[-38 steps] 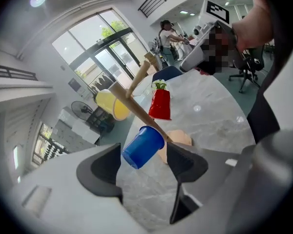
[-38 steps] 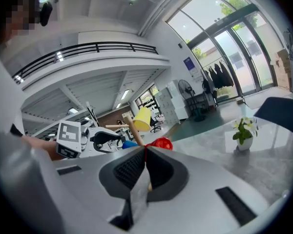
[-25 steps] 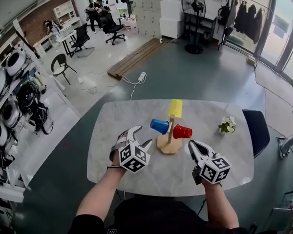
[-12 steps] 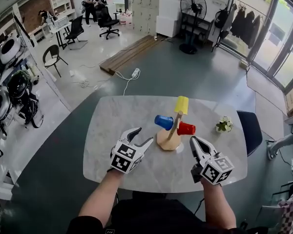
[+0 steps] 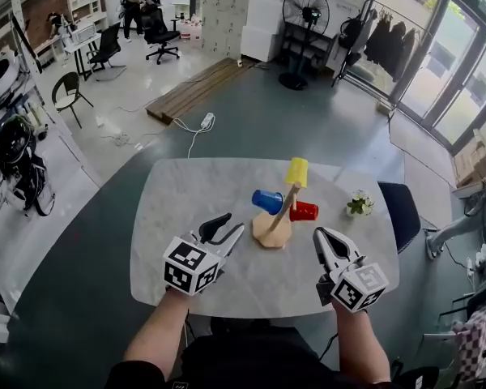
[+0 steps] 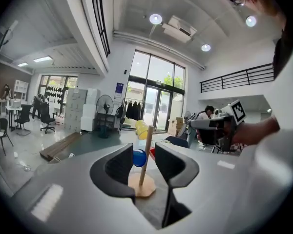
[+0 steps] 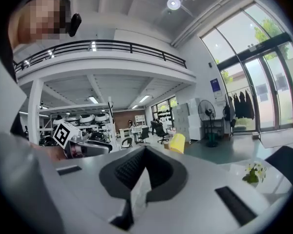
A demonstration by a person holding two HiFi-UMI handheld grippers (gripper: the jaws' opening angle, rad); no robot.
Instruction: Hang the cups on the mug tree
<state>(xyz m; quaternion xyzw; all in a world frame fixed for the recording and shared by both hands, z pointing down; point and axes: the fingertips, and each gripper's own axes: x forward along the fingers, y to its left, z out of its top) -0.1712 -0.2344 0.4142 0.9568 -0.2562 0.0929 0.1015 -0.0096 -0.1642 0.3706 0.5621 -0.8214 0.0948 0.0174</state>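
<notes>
A wooden mug tree (image 5: 272, 230) stands mid-table with a yellow cup (image 5: 296, 171) at its top, a blue cup (image 5: 267, 201) on its left and a red cup (image 5: 303, 211) on its right. My left gripper (image 5: 224, 230) hovers left of the base, apart from it. Its jaws have just been closing, but a gap remains and nothing is between them. In the left gripper view (image 6: 145, 161) the mug tree (image 6: 144, 155) and blue cup (image 6: 139, 157) show far off through that gap. My right gripper (image 5: 324, 238) is shut and empty, right of the tree; its view (image 7: 144, 164) shows the yellow cup (image 7: 177, 143).
The round marble table (image 5: 186, 193) also bears a small potted flower (image 5: 358, 204) at its right. A dark chair (image 5: 398, 209) stands by the right edge. On the floor beyond lie wooden planks (image 5: 196, 87), a cable and a standing fan (image 5: 301, 10).
Both grippers have lifted and drawn back from the mug tree. The left one has rolled and its jaws stand narrower. The right jaws stay shut.
</notes>
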